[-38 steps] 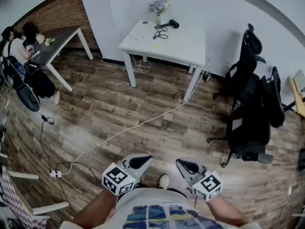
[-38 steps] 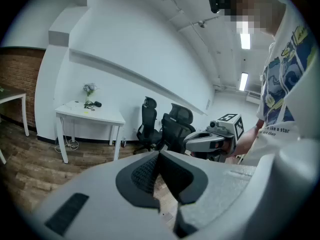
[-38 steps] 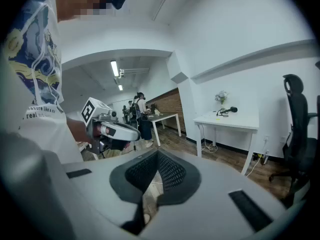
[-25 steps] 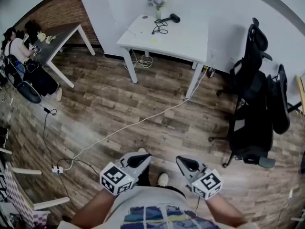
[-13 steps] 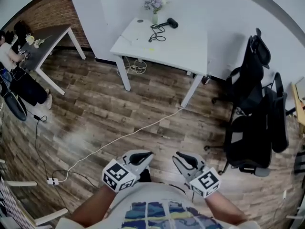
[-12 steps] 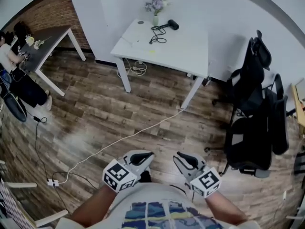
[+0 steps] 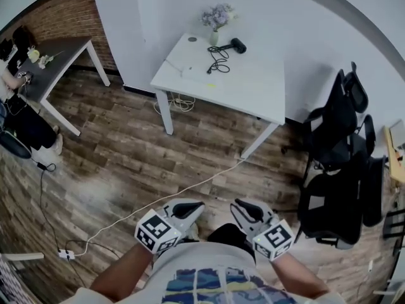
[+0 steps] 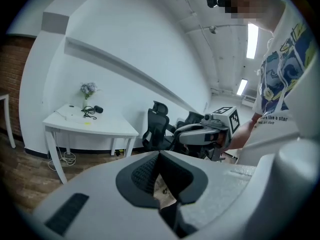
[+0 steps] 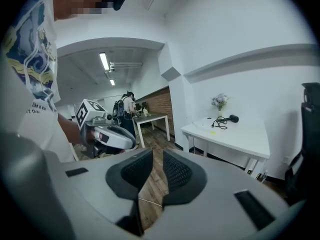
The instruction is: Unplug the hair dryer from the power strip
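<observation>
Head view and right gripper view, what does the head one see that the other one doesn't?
Only the head view shows the small white socket block on the floor. Only the right gripper view shows the ceiling lights. Both show the white table with the hair dryer and flower vase, the dark table, and the left gripper.

At top centre of the head view, the hair dryer cord (image 7: 218, 57) is lying tangled on the surface (image 7: 253, 84), its plug end too small to tell (so is the white block (image 7: 65, 254) at lower left). The left edge is cropping a person (image 7: 22, 116).
</observation>
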Demonstrator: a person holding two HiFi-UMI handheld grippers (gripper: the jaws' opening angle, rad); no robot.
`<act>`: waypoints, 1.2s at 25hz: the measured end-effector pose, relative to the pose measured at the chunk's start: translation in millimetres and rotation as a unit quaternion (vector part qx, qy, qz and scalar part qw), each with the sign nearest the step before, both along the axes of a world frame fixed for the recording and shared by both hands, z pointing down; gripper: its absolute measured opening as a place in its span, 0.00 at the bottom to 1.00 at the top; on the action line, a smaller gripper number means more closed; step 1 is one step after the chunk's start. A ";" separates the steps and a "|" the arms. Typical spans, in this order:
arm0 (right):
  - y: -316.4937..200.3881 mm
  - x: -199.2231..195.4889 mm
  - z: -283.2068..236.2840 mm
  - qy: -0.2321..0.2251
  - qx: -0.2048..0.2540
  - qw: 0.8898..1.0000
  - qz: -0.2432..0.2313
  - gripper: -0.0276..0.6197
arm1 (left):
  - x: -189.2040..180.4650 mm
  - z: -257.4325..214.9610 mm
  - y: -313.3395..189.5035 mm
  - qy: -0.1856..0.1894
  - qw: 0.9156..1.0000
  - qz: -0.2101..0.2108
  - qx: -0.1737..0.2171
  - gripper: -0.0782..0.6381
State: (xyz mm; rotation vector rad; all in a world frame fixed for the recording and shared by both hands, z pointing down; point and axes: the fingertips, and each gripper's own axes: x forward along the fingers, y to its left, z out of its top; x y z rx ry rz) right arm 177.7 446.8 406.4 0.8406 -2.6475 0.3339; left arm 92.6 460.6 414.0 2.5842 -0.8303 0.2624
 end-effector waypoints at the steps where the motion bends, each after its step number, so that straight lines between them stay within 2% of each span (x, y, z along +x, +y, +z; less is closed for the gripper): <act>1: -6.7 -3.7 0.4 0.003 0.002 1.000 -0.002 0.14 | -3.2 1.2 -6.6 0.001 1.000 -0.002 0.000 0.11; 6: -49.5 -18.3 3.6 0.004 0.013 1.000 -0.018 0.17 | -16.0 8.8 -41.1 0.008 1.000 -0.014 -0.009 0.11; 10: -90.6 -27.9 11.2 0.001 0.000 1.000 -0.029 0.18 | -30.0 14.1 -78.6 0.015 0.999 -0.033 -0.023 0.11; 15: -160.5 -25.3 24.8 -0.009 -0.011 0.999 -0.046 0.18 | -32.0 17.4 -135.6 -0.017 0.998 -0.048 -0.024 0.11; 20: -237.8 -29.5 14.7 -0.027 -0.006 0.997 -0.066 0.18 | -33.6 14.8 -209.8 -0.050 0.997 -0.063 -0.022 0.11; 30: -359.7 -1.4 33.6 -0.024 -0.019 0.996 -0.082 0.18 | -14.3 16.8 -344.7 -0.069 0.993 -0.097 -0.015 0.11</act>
